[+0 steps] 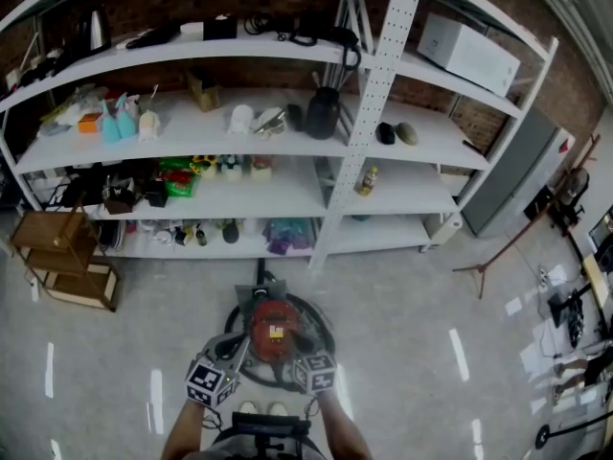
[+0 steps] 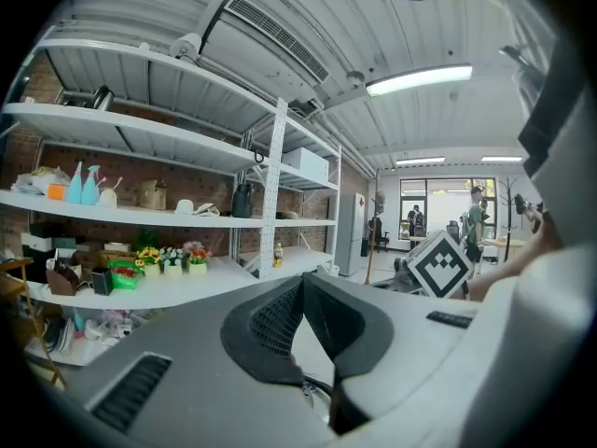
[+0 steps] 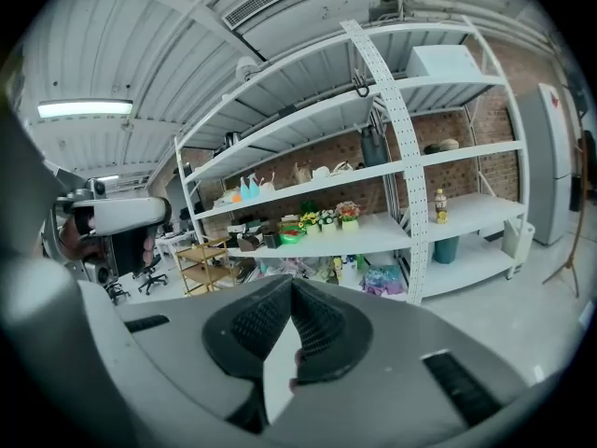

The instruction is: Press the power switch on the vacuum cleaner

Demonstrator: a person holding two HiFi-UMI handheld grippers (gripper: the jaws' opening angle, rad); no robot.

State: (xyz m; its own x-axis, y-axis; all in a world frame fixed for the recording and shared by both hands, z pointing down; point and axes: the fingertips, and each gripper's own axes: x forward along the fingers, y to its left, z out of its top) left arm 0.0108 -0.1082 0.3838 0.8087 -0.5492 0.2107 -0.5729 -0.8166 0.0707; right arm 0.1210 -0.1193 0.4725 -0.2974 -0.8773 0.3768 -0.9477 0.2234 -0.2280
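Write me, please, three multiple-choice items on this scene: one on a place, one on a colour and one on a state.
1. Where is the vacuum cleaner?
A. On the floor in front of the shelving
B. On the top shelf
C. On a chair

2. What colour is its body?
A. Blue
B. Green
C. Red

3. How is the left gripper?
A. Wide open
B. Shut and empty
C. Shut on a bottle

Answers:
1 A: the head view shows it standing on the floor before the shelving.
2 C: its top is plainly red.
3 B: the left gripper view shows the jaw tips meeting with nothing between them.
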